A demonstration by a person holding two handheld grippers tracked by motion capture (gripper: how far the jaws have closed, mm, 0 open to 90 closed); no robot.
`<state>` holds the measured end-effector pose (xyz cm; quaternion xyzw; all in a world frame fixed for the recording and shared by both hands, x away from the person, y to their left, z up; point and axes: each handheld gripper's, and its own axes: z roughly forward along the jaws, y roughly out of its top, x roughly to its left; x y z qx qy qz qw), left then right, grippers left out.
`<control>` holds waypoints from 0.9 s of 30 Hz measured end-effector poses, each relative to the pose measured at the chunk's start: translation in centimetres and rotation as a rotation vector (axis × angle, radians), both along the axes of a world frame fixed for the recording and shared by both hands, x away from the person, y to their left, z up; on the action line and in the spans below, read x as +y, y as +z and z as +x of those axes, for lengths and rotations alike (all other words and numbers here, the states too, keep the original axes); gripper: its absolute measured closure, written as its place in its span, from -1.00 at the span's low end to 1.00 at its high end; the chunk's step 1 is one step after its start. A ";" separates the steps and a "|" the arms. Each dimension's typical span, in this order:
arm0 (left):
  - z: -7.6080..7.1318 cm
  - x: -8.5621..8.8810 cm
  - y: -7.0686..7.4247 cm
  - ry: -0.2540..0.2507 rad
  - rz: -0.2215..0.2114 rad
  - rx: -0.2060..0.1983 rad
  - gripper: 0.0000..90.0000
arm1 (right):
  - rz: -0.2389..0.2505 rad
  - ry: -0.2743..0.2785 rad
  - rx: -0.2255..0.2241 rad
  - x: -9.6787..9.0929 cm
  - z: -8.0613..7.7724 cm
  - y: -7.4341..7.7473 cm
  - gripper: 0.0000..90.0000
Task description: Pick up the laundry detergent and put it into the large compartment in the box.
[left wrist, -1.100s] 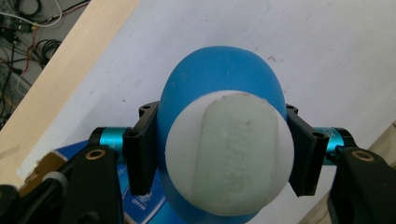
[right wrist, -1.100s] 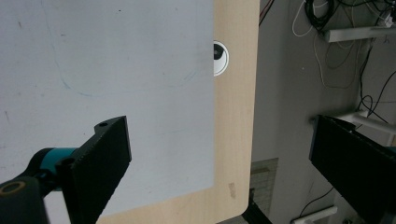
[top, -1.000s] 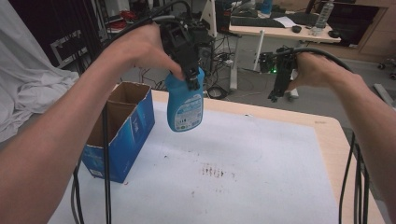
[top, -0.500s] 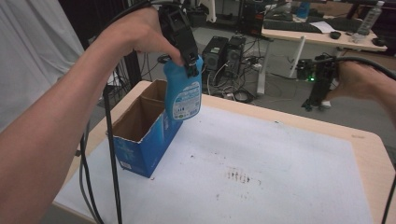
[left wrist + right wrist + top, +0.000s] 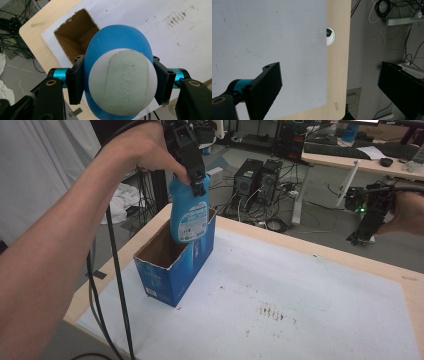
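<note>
Tabletop [image 5: 345, 285] under a white sheet carries the work, lying beneath and ahead of both tools. Below the left hand-held gripper [image 5: 192, 167] stands an open-topped blue cardboard box [image 5: 172, 270], near the tabletop's left edge; seen from the left gripper view its brown interior [image 5: 75, 37] looks empty, though the far corners are hidden. Its flaps are out of the way, which leaves a straight drop from above.

Hanging from that left hand-held gripper is a blue bottle with a printed label [image 5: 187, 212], upright, its lower part level with or just inside the box's far end; how deep it reaches cannot be judged. The jaws are clamped on the bottle's neck, one pad on each side just under the pale cap [image 5: 123, 83], as the left gripper view looks straight down on it. Holding it by the neck keeps the body hanging plumb and leaves the wide base free to enter the opening first.

Off to the right, the right hand-held gripper [image 5: 367, 217] hovers past the tabletop's far edge, well apart from box and bottle. Its jaws stand wide with nothing between them, seemingly parked clear of the lowering.
</note>
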<state>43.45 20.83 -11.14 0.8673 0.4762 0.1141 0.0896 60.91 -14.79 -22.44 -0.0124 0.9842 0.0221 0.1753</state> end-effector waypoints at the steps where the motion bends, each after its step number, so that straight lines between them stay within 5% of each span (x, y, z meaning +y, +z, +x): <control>1: -0.1 0.3 0.0 0.004 0.000 -0.001 -0.15 | -0.006 -0.001 0.001 -0.1 0.0 0.0 -0.90; 19: -0.9 2.6 -1.2 0.030 -0.004 0.007 -0.15 | -0.013 -0.002 0.001 0.0 0.0 -0.1 -0.90; 27: -1.2 3.0 -3.5 -0.029 0.003 0.026 -0.15 | -0.022 0.002 -0.002 0.1 -0.2 -0.1 -0.90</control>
